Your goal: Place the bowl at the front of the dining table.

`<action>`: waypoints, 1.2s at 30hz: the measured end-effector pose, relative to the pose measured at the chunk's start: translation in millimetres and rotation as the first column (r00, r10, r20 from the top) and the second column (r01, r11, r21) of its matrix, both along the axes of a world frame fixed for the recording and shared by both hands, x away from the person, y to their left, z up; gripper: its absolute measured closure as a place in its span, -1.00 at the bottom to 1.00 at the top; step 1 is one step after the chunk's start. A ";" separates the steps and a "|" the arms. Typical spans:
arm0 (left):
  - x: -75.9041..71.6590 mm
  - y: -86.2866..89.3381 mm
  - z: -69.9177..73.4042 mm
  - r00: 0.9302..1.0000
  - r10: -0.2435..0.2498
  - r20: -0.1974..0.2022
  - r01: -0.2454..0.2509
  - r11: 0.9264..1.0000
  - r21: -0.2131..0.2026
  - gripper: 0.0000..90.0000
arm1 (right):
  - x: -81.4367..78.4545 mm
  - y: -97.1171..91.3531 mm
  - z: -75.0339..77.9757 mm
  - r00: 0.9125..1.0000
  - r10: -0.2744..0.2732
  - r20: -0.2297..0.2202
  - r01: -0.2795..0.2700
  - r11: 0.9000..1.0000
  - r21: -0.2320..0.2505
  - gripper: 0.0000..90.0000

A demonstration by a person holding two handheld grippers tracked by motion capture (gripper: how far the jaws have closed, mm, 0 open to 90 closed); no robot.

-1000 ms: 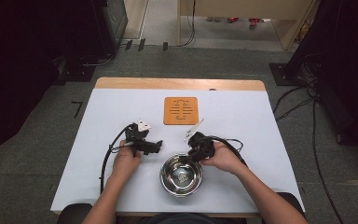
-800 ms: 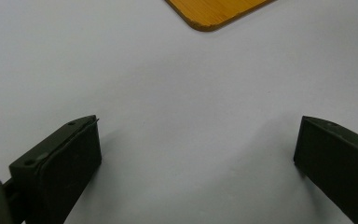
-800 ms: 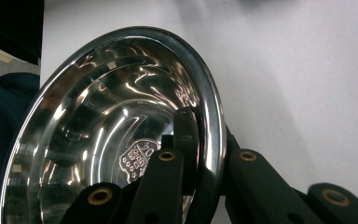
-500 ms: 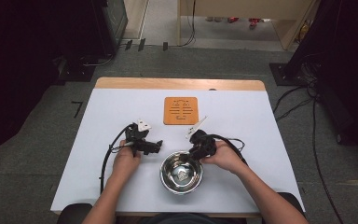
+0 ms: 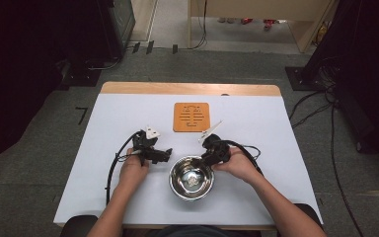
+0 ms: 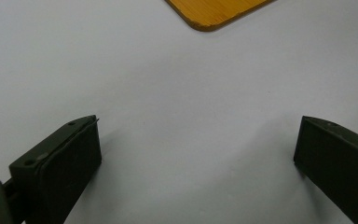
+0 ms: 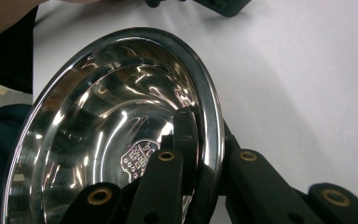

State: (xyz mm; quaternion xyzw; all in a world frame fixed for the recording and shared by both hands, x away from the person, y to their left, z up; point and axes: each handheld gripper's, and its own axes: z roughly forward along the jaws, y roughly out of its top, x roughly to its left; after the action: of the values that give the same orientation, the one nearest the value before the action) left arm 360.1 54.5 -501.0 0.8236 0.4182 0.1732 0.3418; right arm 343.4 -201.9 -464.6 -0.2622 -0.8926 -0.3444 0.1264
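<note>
Steel bowl (image 5: 191, 177) sits low centre of the high view on a white table (image 5: 113, 113), grey floor around. An orange mat (image 5: 191, 117) lies above it. Right gripper (image 7: 204, 154) clamps the bowl's rim, one jaw inside. Left gripper (image 6: 196, 154), left of the bowl, gapes over bare tabletop.

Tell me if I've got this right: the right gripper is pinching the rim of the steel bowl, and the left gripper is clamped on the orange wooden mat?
Not quite. The left gripper holds nothing: the left gripper view shows its jaws standing wide apart over the bare white table, with the orange wooden mat lying well beyond them. The rest is right: the right gripper is shut on the rim of the steel bowl, as the right gripper view shows.
</note>
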 end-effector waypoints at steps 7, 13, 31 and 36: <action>0.0 -0.1 0.0 1.000 0.000 0.000 0.000 1.000 -0.002 -0.99 | 3.5 -3.1 0.3 0.999 -0.049 -0.006 0.049 0.999 0.007 0.94; 0.0 -0.1 0.0 1.000 0.000 0.000 0.000 1.000 -0.002 -0.99 | 5.2 -4.8 0.8 0.998 -0.070 0.009 0.070 0.998 0.010 0.94; 0.1 0.3 0.2 1.000 -0.004 -0.001 0.004 1.000 0.005 -0.99 | 12.2 -11.4 1.8 0.989 -0.146 -0.008 0.146 0.989 0.015 0.93; 0.0 0.3 0.2 1.000 -0.003 -0.001 0.003 1.000 0.004 -0.99 | 13.0 -12.4 2.8 0.987 -0.160 -0.011 0.160 0.987 0.018 0.93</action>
State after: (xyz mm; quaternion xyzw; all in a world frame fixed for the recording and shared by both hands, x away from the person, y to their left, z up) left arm 360.2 54.8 -500.8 0.8251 0.4167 0.1731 0.3400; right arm 356.3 -214.3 -461.8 -0.3334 -0.8648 -0.3604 0.1050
